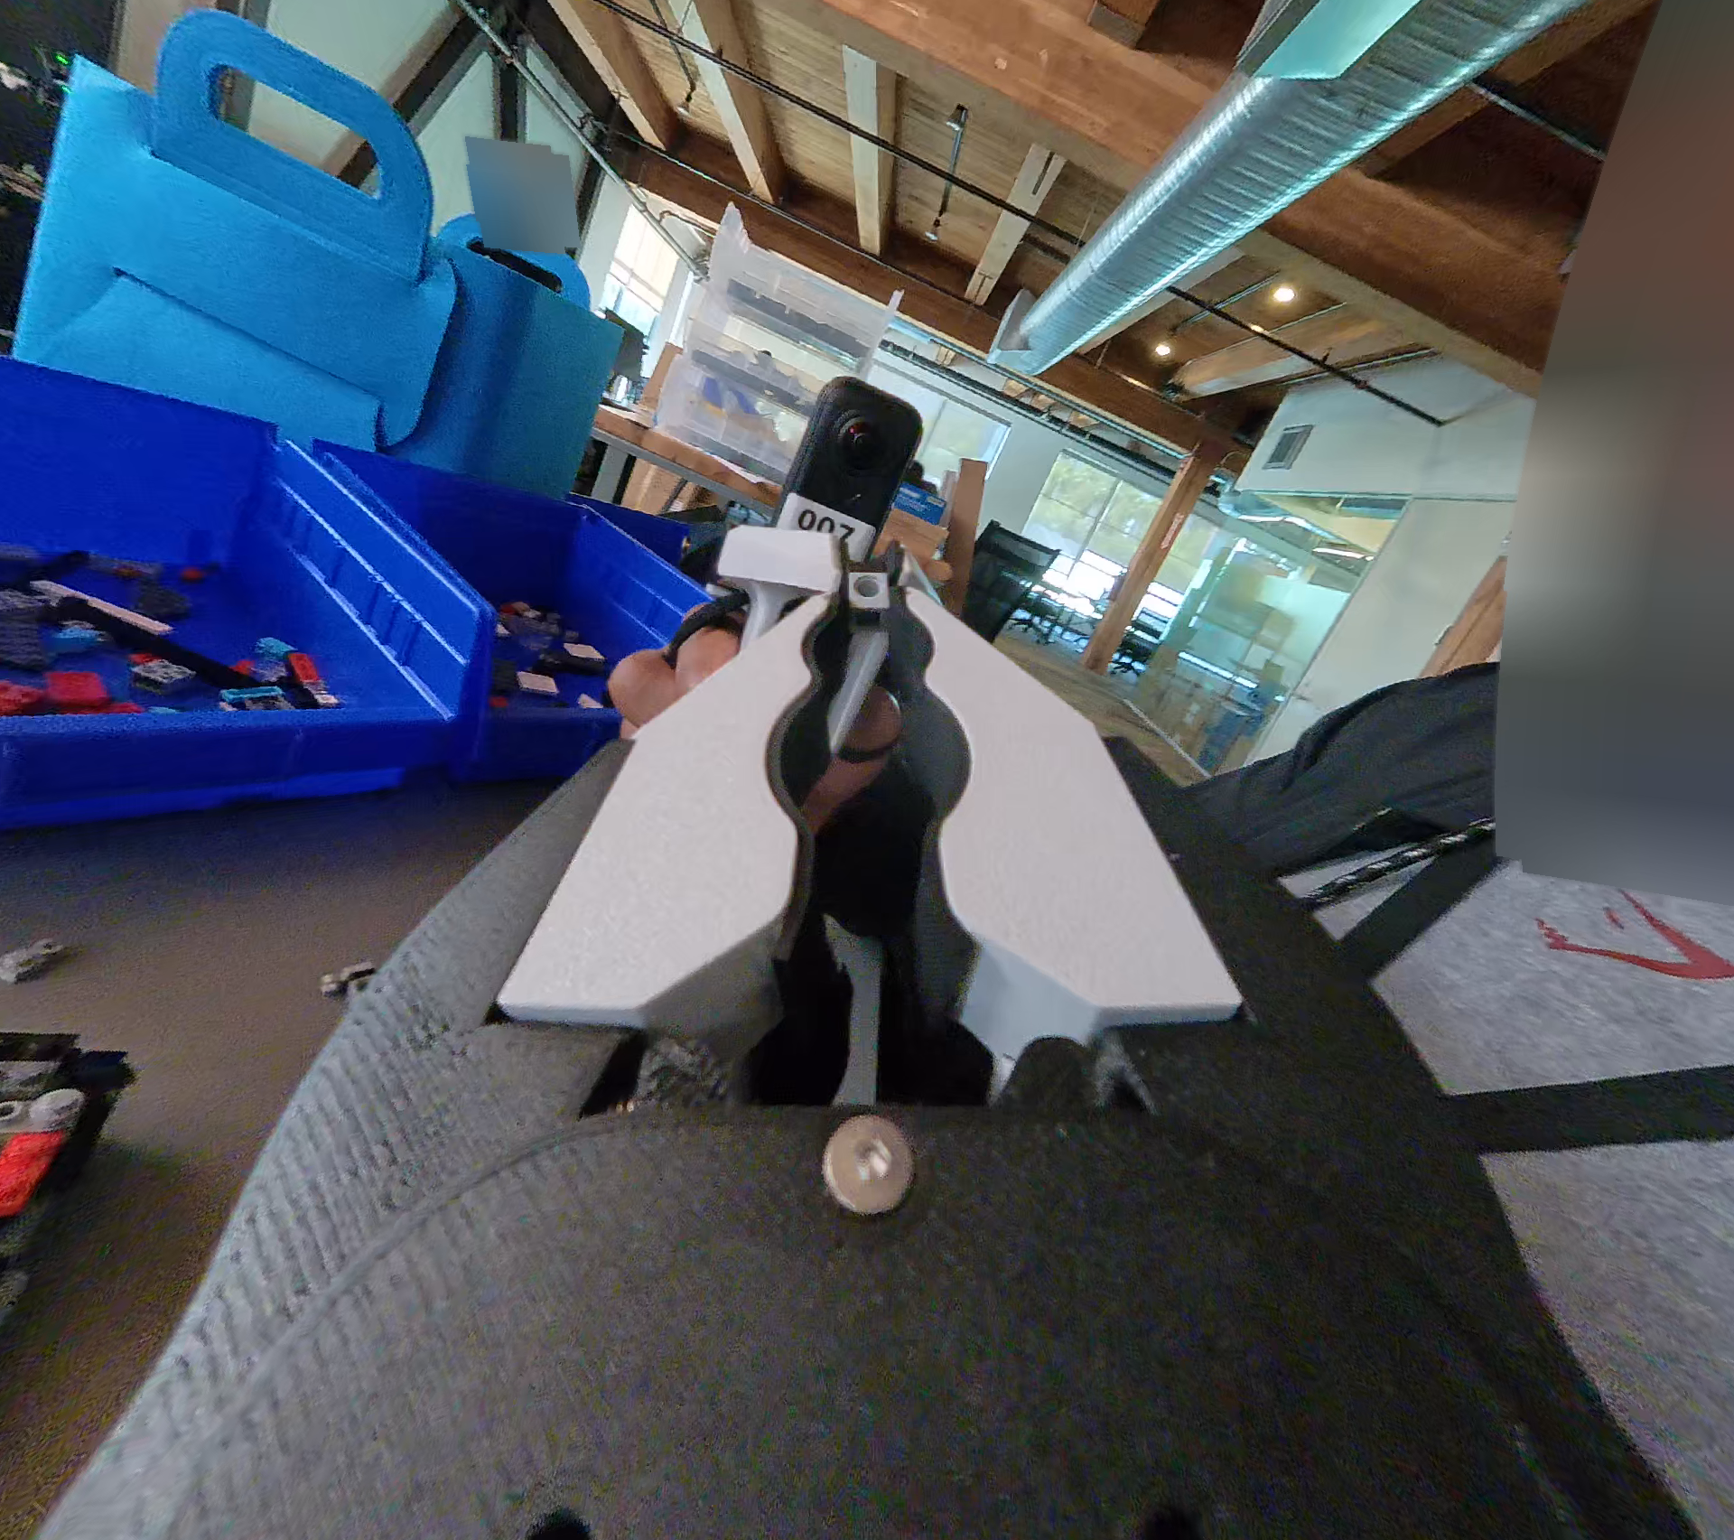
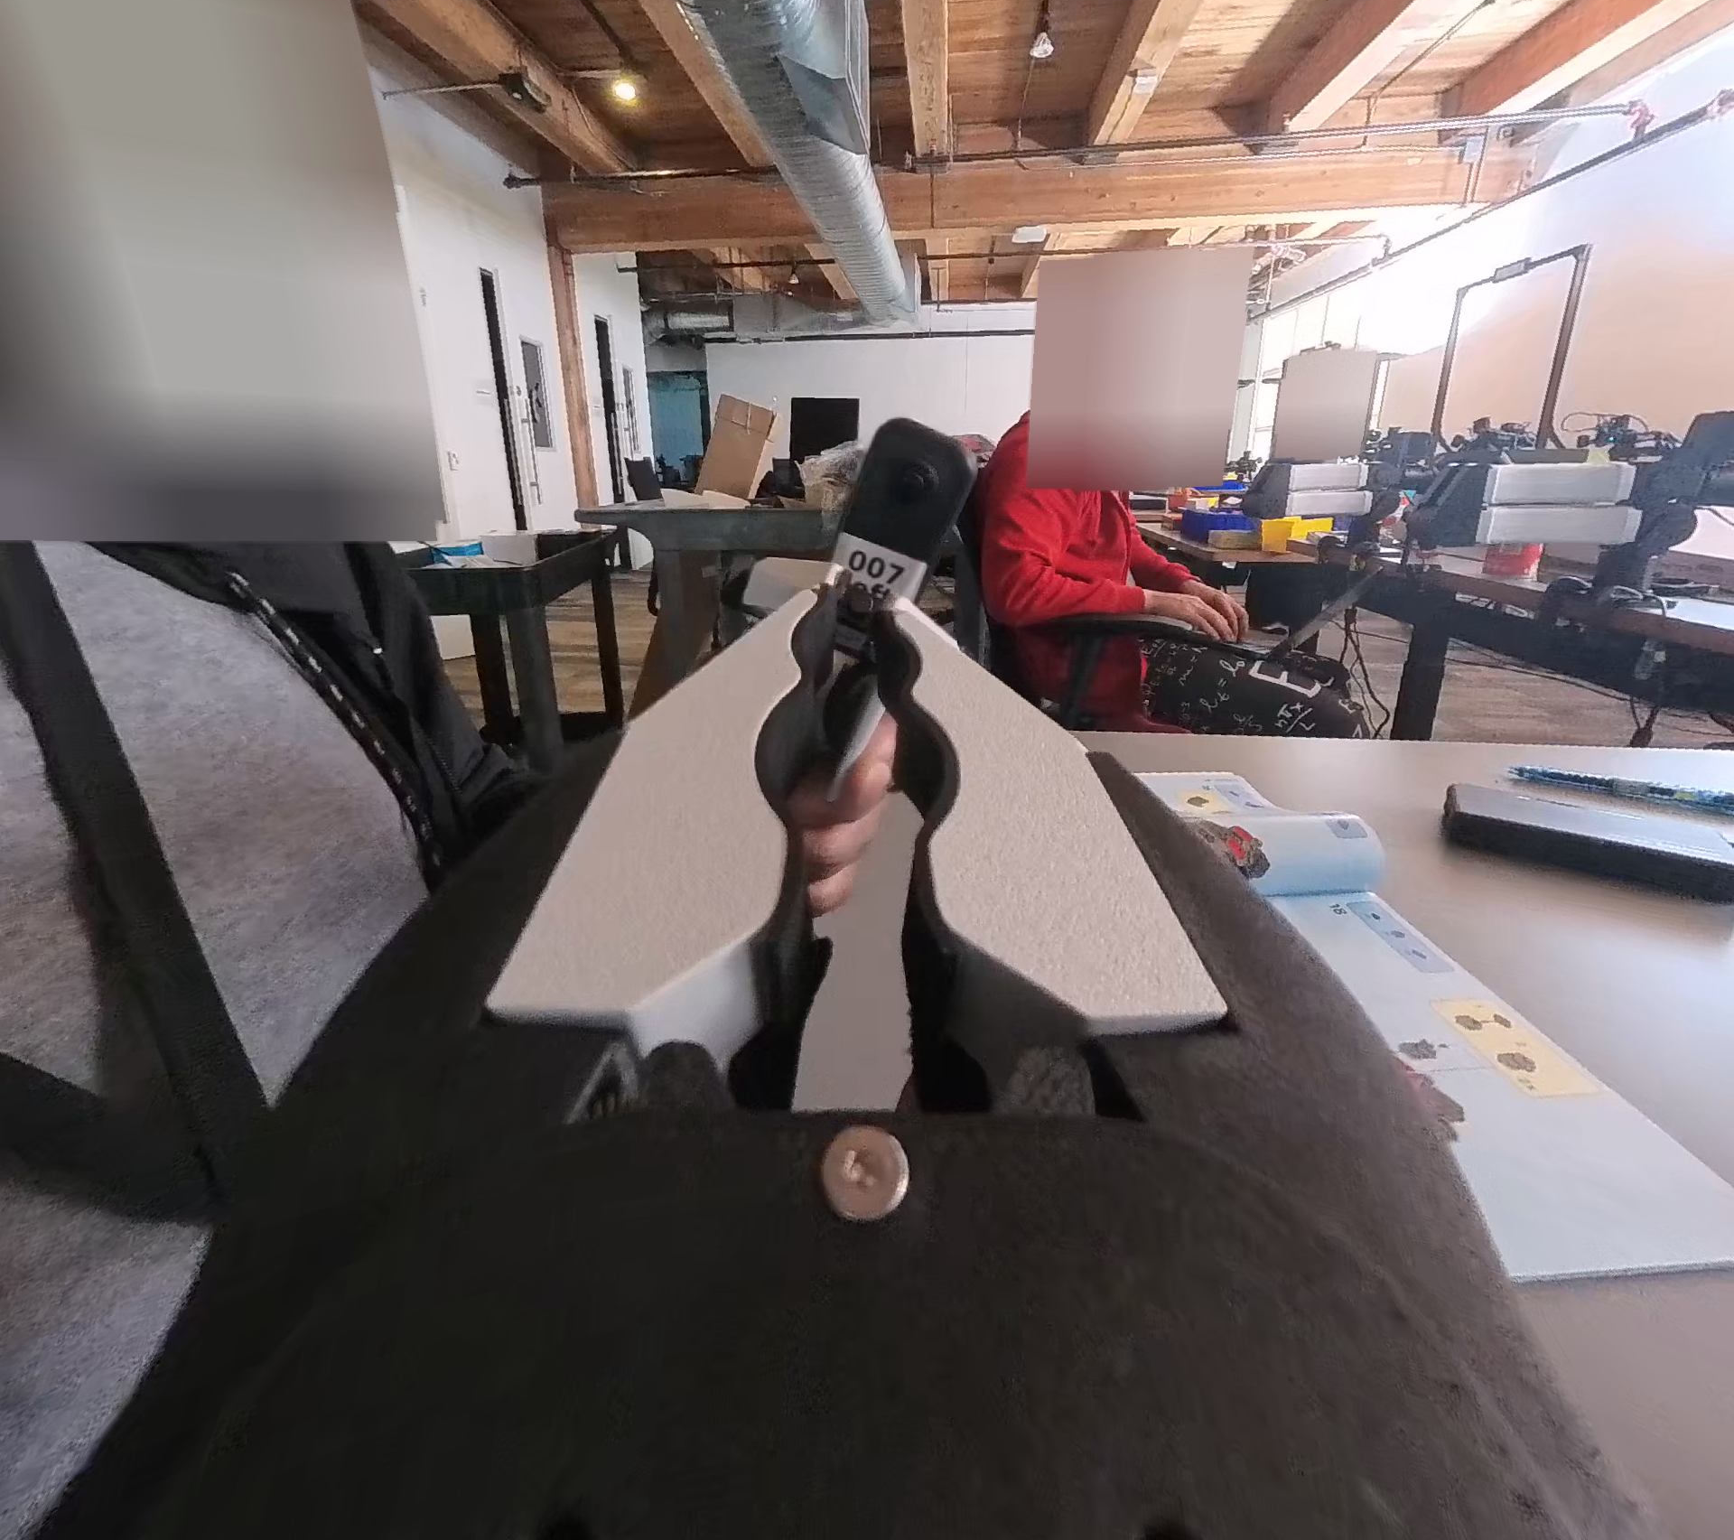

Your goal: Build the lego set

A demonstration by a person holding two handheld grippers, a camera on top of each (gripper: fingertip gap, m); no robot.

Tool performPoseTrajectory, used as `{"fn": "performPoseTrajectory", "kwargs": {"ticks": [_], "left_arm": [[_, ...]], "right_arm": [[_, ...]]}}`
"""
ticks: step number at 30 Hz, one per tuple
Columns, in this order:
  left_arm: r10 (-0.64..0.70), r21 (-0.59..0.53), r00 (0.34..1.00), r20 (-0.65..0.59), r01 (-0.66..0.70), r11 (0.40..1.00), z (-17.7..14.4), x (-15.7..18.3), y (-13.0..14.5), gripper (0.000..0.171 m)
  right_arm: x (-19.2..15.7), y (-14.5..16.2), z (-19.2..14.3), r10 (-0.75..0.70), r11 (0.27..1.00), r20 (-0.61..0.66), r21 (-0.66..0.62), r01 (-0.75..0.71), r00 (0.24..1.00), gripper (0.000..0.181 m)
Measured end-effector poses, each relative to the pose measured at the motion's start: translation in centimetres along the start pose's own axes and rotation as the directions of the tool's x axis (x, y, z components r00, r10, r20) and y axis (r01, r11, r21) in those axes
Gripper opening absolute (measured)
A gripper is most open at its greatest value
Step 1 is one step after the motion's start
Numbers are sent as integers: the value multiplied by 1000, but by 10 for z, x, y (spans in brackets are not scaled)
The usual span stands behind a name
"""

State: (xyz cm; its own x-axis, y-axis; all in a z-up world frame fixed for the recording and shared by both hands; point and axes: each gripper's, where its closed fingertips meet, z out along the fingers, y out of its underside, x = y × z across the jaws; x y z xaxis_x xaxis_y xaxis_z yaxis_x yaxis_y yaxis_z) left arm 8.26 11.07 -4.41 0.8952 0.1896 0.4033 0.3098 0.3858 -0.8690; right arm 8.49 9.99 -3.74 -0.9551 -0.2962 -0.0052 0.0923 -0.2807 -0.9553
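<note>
Blue bins [image 1: 281,688], two, far left on the counter [image 1: 235,932], hold loose lego pieces [image 1: 150,650]; a part-built black and red assembly [image 1: 38,1120] sits near left. Instruction booklet [image 2: 1464,1026] lies open at right. Left claw [image 1: 868,632] and right claw [image 2: 859,632]: tips drawn nearly together, nothing held, each pointing at the other's camera, raised off the counter. Risk: claws meeting tip to tip could collide; stray pieces [image 1: 347,979] on the counter may get knocked away.

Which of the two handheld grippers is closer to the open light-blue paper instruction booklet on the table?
Right. The right gripper lies just beside the booklet; the left gripper sits beyond its fingertips, farther off.
</note>
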Motion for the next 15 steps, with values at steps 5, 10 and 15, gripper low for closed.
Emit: {"fn": "performPoseTrajectory", "kwargs": {"ticks": [5, 10, 15], "left_arm": [[-61, 5, 997, -37, 61, 998, 0, 2, 0, 8], [-101, 9, 993, -59, 102, 995, -1, 3, 0, 8], [-108, 14, 992, -64, 109, 994, -1, 3, -1, 8]], "right_arm": [[-2, 0, 1, -23, 1000, 11, -9, 23, 1000, 9], [-2, 0, 1, -28, 1000, 20, -12, 29, 999, 9], [-2, 0, 2, -21, 1000, 21, -10, 22, 1000, 9]]}}
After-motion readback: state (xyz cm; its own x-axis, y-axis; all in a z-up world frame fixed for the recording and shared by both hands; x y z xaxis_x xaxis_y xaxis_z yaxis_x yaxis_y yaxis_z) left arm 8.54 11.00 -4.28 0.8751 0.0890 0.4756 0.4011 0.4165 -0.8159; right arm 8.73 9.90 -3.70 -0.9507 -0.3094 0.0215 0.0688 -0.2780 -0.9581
